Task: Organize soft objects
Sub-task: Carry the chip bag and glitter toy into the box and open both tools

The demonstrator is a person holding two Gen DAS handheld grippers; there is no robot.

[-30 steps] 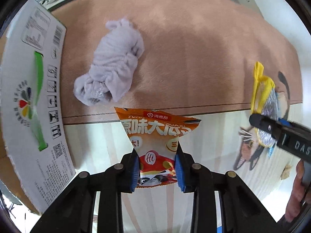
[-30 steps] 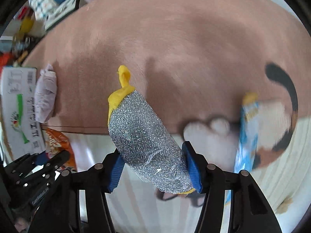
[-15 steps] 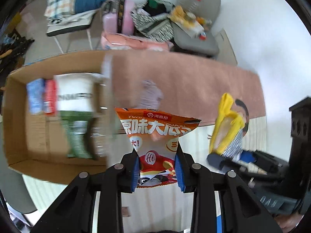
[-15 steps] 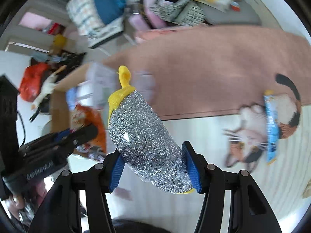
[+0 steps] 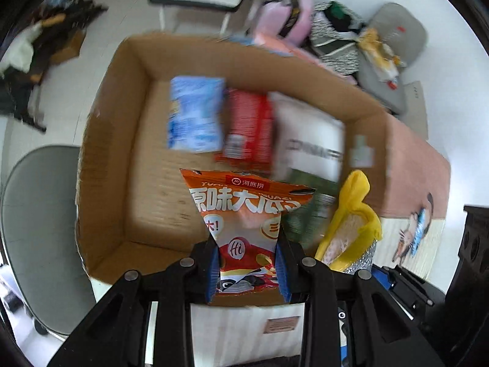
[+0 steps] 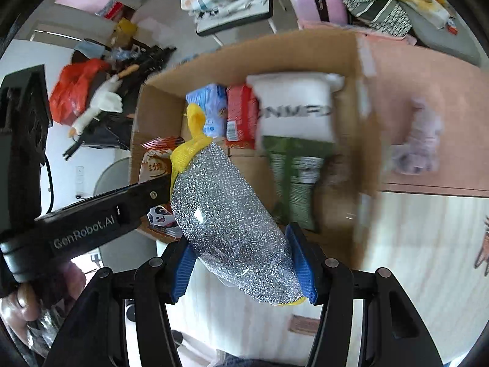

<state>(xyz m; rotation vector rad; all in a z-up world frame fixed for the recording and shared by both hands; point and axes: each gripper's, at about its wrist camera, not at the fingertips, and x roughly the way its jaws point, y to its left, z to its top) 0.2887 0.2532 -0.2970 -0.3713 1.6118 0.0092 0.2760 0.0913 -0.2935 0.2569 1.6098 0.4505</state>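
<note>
My left gripper (image 5: 247, 260) is shut on an orange snack bag (image 5: 244, 211) and holds it above the near edge of an open cardboard box (image 5: 104, 165). My right gripper (image 6: 244, 266) is shut on a silver and yellow scrubbing sponge (image 6: 226, 217), held just right of the left gripper over the box's near side; the sponge shows in the left wrist view (image 5: 348, 232). The box (image 6: 363, 140) holds a blue pack (image 5: 195, 113), a red pack (image 5: 249, 128), a white pack (image 5: 308, 140) and a green pack (image 6: 293, 177).
A lilac cloth (image 6: 418, 140) lies on the pink mat (image 6: 437, 70) right of the box. A blue packet (image 5: 420, 226) lies on the cat picture. A grey chair (image 5: 36, 229) stands left of the box. Bags and clutter lie behind it.
Both grippers have swung left from above the pink mat to above the cardboard box, each still holding its object. The box now fills both views.
</note>
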